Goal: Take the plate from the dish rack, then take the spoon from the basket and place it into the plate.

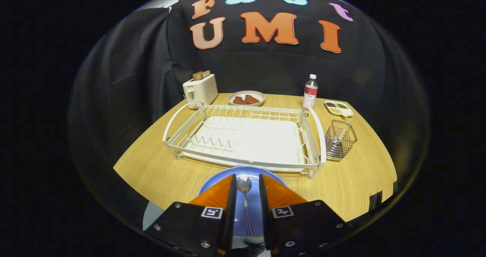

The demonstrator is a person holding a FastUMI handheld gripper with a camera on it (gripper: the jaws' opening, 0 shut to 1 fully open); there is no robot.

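Wall: black cloth (125, 78), draped in folds.
Furniture: wooden table (159, 169), light grain.
Light: even, from above.

The hand-held gripper (247, 185) has black screwed mounts bearing square markers.

Toaster (200, 90): back left on the wooden surface (159, 169), bread in its slots.
Bowl (246, 98): holds reddish-brown pieces.
Bottle (310, 92): upright, white cap.
Divided tray (338, 108): beside the bottle.
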